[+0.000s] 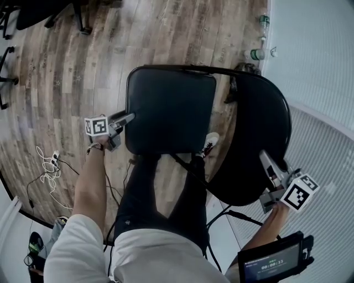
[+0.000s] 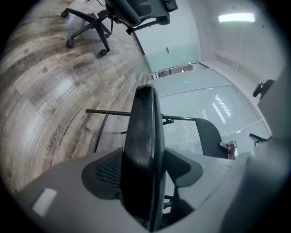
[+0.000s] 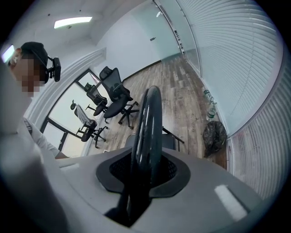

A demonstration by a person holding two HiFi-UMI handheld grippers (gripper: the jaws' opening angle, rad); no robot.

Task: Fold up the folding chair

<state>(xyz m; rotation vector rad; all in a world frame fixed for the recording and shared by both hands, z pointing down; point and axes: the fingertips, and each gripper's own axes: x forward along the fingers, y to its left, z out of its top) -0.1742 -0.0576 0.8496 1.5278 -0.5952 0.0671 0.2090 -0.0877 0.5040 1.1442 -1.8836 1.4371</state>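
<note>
Left tool (image 1: 126, 119) pinches the seat (image 1: 171, 110) edge, right tool (image 1: 266, 162) the backrest (image 1: 260, 124) rim. Folding seems barely begun; closing them together remains.

The wood-plank floor (image 1: 66, 83) under the folding chair (image 1: 171, 110) carries two plastic bottles (image 1: 255, 54) and a black bag (image 3: 213, 136) at 1 o'clock, beside the wall. A tangle of white cable (image 1: 45, 166) lies at 8 o'clock, and office chairs (image 1: 41, 14) stand on casters at 11 o'clock.

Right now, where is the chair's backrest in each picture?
Head view: backrest right of centre, right hand-held gripper on its edge.
Left gripper view: backrest right of middle, behind the seat.
Right gripper view: backrest edge-on, centre, between the jaws.
Shared landmark: wooden floor.
</note>
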